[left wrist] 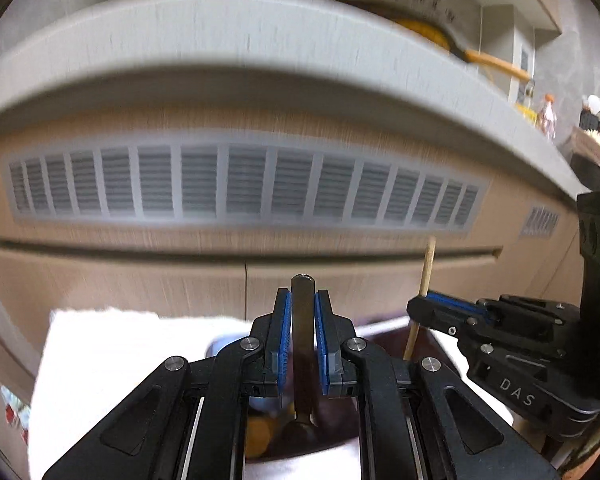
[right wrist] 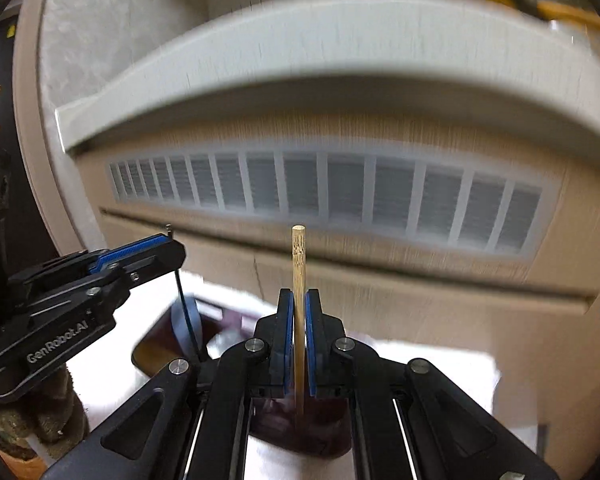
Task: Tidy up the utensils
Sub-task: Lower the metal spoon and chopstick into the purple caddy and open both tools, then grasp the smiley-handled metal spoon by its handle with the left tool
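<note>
My left gripper (left wrist: 302,300) is shut on the flat dark metal handle of a utensil (left wrist: 302,320), held upright; its lower end widens below the fingers, so it may be a spoon. My right gripper (right wrist: 298,300) is shut on a bamboo chopstick (right wrist: 298,264), also upright. Each gripper shows in the other's view: the right one (left wrist: 432,304) with the chopstick (left wrist: 426,272) at the right, the left one (right wrist: 168,248) with the thin dark handle (right wrist: 184,304) at the left. Both are held above a dark reddish tray (right wrist: 300,436) on a white cloth (left wrist: 112,356).
Straight ahead is a beige wooden cabinet front with a long louvred vent (left wrist: 244,184) under a pale grey countertop edge (left wrist: 260,24). A yellow pan with an orange handle (left wrist: 496,64) sits on the counter. A light blue item (left wrist: 224,346) lies in the tray.
</note>
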`<state>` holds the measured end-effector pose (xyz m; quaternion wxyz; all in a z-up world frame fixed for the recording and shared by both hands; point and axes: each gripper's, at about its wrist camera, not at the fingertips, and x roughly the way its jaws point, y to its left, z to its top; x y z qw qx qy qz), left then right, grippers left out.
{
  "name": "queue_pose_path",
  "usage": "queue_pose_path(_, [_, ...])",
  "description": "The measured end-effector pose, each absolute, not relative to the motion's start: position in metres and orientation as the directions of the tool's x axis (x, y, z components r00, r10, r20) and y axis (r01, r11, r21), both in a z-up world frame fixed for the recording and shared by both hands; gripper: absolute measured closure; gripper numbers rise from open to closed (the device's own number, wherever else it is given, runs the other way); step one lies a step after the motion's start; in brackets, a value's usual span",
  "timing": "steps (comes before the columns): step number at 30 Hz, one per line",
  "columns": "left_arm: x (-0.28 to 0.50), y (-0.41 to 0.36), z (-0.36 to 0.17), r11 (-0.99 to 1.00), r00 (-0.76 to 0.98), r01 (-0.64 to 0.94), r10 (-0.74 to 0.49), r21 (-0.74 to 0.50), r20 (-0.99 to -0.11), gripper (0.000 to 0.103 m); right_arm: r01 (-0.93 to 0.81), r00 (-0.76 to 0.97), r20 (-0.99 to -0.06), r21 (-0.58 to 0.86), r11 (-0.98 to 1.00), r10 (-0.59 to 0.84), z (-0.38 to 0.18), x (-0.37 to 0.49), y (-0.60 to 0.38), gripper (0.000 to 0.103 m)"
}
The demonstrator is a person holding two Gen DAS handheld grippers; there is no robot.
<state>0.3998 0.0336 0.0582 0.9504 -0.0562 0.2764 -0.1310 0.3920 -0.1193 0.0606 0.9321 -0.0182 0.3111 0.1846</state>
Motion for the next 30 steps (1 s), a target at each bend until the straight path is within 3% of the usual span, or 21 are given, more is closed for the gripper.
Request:
queue_pose_path(7, [0.389, 0.042, 0.049, 0.958, 0.797, 0.203, -0.281, -0.201, -0.534, 0.086, -0.356, 0.733, -0.613, 0.025, 0.934, 0.296, 0.049, 0.381, -0.118, 0.093])
queue_pose_path(15, [0.333, 0.053, 0.055, 0.967, 0.804, 0.199, -0.255, -0.161, -0.537, 0.054, -0.353, 0.753, -0.597, -0.011, 0.936, 0.277, 0.062, 0.328, -0.134, 0.08])
queue_pose_path(23, [0.266, 0.043, 0.006, 0.952, 0.687, 0.273, -0.294, -0.139, -0.664, 0.043, -0.381, 0.672, -0.692, -0.016, 0.924, 0.265, 0.027, 0.264, -0.153, 0.078])
queue_pose_path(30, [0.211, 0.039, -0.038, 0.937, 0.582, 0.309, -0.321, -0.161, -0.747, 0.043, -0.398, 0.62, -0.736, 0.002, 0.917, 0.27, 0.004, 0.217, -0.165, 0.078])
